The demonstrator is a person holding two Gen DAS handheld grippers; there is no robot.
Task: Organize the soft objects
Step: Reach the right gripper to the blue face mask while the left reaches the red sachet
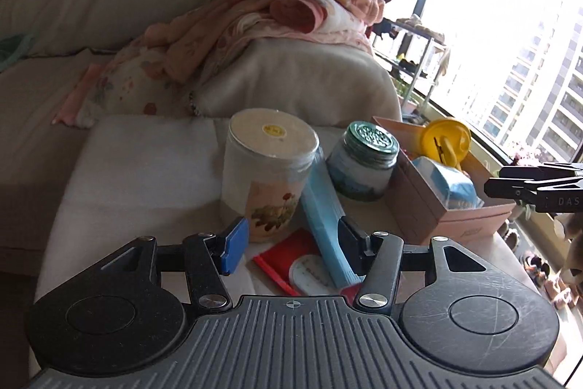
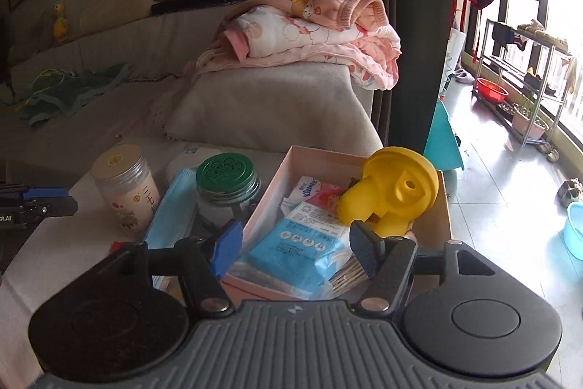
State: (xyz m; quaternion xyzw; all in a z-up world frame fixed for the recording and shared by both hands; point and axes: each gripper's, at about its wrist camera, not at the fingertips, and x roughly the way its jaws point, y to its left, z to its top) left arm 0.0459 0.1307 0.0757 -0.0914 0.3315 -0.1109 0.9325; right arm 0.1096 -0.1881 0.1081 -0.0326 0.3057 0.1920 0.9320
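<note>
A pink cardboard box [image 2: 288,155] [image 1: 415,206] sits on the white table and holds a blue wipes pack [image 2: 295,243] [image 1: 452,185], a Kleenex tissue pack [image 2: 309,188] and a yellow rubber toy [image 2: 393,195] [image 1: 446,137]. A long blue packet [image 1: 322,210] [image 2: 171,210] lies left of the box, over a red pouch [image 1: 291,261]. My left gripper [image 1: 289,243] is open above the blue packet and red pouch. My right gripper [image 2: 295,248] is open over the box, above the wipes pack. Each gripper shows at the edge of the other's view.
A clear jar with a cream lid [image 1: 267,170] [image 2: 125,186] and a green-lidded glass jar [image 1: 362,163] [image 2: 226,188] stand by the blue packet. Behind is a grey sofa [image 2: 277,104] with pink clothes [image 2: 309,28] [image 1: 277,20] piled on its arm. The floor drops off to the right.
</note>
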